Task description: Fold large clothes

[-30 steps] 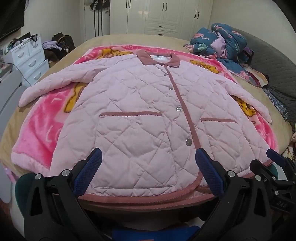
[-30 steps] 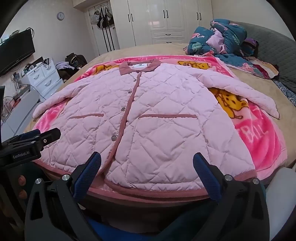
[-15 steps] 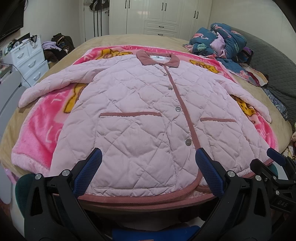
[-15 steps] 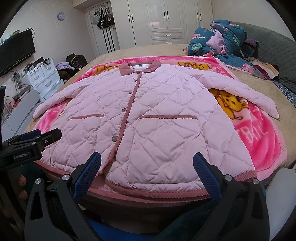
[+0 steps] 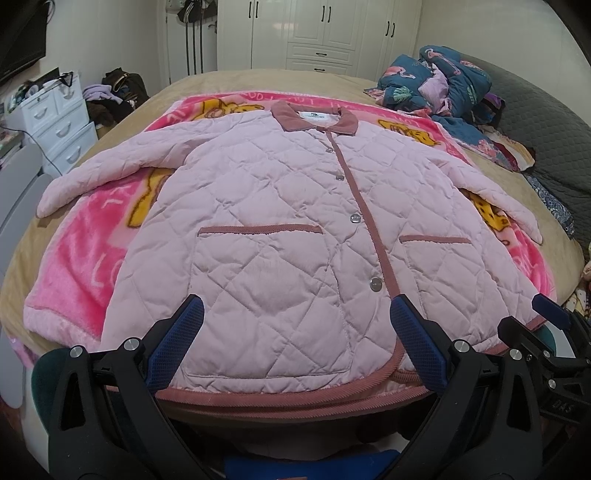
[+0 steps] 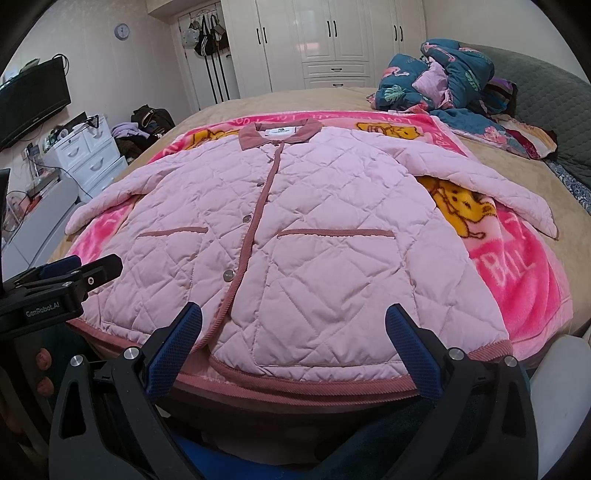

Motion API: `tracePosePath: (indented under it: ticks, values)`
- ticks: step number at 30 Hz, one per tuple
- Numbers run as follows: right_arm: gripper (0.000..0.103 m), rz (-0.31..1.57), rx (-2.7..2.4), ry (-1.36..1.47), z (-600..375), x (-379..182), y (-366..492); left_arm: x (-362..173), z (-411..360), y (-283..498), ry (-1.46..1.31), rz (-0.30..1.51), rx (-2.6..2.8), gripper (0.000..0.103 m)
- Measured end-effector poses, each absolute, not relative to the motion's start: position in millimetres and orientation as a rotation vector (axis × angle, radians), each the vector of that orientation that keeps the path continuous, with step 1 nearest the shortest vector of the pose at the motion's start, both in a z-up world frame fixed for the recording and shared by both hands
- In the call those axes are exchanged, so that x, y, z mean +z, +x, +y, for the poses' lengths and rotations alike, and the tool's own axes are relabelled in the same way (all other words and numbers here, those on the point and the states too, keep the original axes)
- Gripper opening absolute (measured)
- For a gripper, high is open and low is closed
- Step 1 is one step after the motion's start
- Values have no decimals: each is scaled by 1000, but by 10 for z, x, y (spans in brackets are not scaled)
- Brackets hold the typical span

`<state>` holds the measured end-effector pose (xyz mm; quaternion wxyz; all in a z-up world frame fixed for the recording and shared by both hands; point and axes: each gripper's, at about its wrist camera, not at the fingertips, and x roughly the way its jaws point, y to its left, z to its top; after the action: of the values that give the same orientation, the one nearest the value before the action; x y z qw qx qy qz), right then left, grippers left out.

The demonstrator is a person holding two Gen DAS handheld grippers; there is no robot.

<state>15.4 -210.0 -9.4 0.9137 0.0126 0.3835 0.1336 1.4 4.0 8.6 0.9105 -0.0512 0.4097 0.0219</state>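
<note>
A pale pink quilted jacket [image 5: 280, 206] with dusty-rose collar and trim lies flat and buttoned, front up, sleeves spread, on a pink cartoon blanket [image 5: 85, 258]. It also shows in the right wrist view [image 6: 325, 229]. My left gripper [image 5: 295, 343] is open and empty, hovering just above the hem left of the button line. My right gripper [image 6: 291, 343] is open and empty above the hem right of the button line. Each gripper shows at the edge of the other's view: the right one [image 5: 550, 332], the left one [image 6: 70, 277].
The blanket lies on a beige bed [image 6: 576, 236]. A heap of teal patterned bedding [image 5: 439, 85] sits at the far right by a grey headboard [image 5: 546, 133]. A white drawer unit [image 5: 59, 122] and a pile of bags stand left of the bed; white wardrobes [image 5: 321, 33] behind.
</note>
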Motion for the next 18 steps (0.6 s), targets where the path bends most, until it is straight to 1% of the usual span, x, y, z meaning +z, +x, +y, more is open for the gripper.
tracePosePath:
  ticks: [18]
  values:
    - [99, 793, 280, 27, -2097, -106, 176, 94, 35, 5, -103, 842, 46, 95]
